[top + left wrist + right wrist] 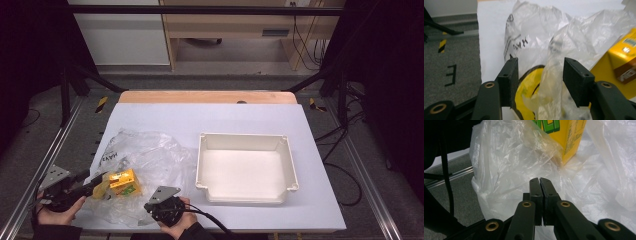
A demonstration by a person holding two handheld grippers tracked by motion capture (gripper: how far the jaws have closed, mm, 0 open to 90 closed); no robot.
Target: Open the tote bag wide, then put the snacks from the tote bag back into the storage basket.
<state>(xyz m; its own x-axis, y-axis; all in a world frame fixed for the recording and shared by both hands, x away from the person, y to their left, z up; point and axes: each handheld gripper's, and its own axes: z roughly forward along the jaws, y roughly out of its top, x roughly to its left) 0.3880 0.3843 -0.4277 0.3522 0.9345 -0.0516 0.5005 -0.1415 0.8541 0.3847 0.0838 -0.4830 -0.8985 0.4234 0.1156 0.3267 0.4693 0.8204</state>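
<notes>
Right gripper (541,181) jaws pressed together at the plastic bag's (150,160) near edge; whether film's pinched, can't tell. Left gripper (540,75) jaws wide open around bag film. Looks like unpacking: next, close left and free the yellow box (123,181).

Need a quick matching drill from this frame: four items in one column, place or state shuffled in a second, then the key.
Items
1. left gripper
2. right gripper
3. white bin
4. yellow box

States
A. empty, to the right of the bag
B. jaws apart, a fold of clear plastic bag between them
C. inside the bag
D. jaws pressed together at the bag's near edge

Pairs: 1-B, 2-D, 3-A, 4-C
</notes>
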